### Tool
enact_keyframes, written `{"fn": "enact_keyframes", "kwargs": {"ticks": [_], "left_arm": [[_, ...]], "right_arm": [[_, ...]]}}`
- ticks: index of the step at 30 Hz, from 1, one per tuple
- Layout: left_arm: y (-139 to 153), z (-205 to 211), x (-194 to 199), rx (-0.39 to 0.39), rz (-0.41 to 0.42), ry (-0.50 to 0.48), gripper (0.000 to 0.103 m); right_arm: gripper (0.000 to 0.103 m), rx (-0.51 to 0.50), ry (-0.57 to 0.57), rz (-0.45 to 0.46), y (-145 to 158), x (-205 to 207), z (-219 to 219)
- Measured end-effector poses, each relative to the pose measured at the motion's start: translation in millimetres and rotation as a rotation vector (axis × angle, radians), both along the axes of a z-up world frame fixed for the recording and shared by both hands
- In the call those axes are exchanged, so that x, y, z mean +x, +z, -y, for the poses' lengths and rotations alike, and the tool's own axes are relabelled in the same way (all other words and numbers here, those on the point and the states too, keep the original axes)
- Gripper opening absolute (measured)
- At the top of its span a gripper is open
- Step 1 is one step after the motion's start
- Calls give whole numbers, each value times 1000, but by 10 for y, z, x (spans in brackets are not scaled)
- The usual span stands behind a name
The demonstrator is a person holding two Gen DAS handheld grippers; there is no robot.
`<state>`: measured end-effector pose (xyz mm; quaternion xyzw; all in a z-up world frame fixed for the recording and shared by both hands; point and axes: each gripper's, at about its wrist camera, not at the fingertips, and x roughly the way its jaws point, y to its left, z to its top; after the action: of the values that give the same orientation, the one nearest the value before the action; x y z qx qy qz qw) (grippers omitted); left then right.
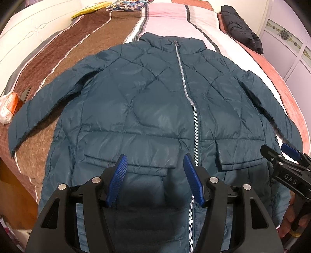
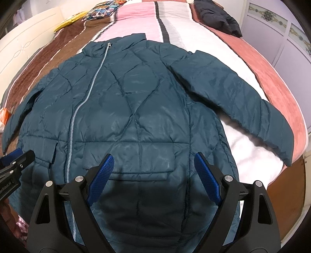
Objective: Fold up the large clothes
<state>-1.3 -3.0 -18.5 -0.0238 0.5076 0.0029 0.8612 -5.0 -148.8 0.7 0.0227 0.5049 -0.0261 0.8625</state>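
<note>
A teal quilted jacket lies flat and front up on the bed, zipped with a silver zipper, collar at the far end, both sleeves spread out to the sides. In the right wrist view the same jacket fills the middle. My left gripper hovers open over the lower front, above the left pocket flap, nothing between its blue pads. My right gripper also stands open over the lower front near the other pocket flap, holding nothing. Each gripper shows at the edge of the other's view.
The bed carries a striped cover in brown, pink and white. A black folded garment lies at the far right. A patterned cushion and a yellow item sit at the head. An orange-and-white packet lies at the left.
</note>
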Motion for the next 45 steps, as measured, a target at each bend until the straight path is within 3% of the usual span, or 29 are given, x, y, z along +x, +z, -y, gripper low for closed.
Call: {"fn": "enact_keyframes", "kwargs": {"ticks": [17, 45], "left_arm": [[23, 40, 25, 14, 3, -14, 63], [37, 46, 37, 16, 6, -24, 63]], "right_arm": [[84, 59, -127, -8, -17, -7, 370], [84, 51, -117, -13, -29, -3, 343]]}}
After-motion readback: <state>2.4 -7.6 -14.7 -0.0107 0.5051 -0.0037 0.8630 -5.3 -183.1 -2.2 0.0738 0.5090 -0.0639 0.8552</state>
